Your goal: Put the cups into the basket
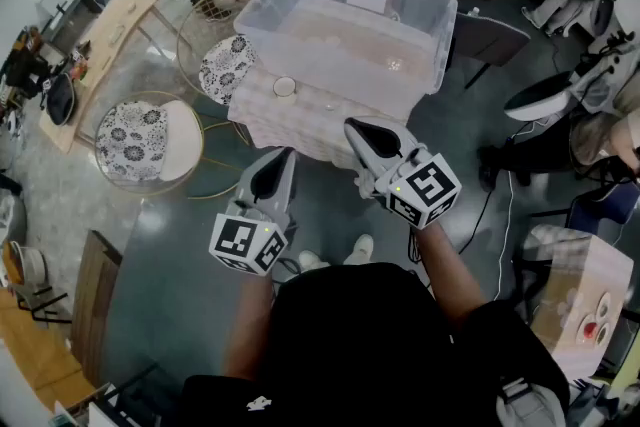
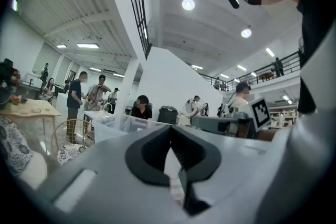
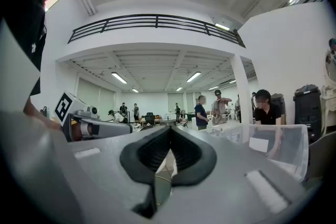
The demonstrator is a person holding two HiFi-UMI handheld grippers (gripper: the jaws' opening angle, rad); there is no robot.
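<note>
Left gripper (image 1: 276, 165) has its jaws shut together with nothing in them. Straight ahead of it, a bit farther out, a small round pale cup (image 1: 285, 86) sits mouth-up on the checked cloth of the tabletop (image 1: 290, 123), near the left edge. So I'd say the left one's clearly the closer reach. Right gripper (image 1: 360, 130) is closed and empty too. The basket (image 1: 436, 40), really a big clear hard-plastic tub, stands just beyond the cup and to its right.

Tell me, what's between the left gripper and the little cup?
Just bare checked tablecloth, seen in the head view, between the left gripper and the cup.
</note>
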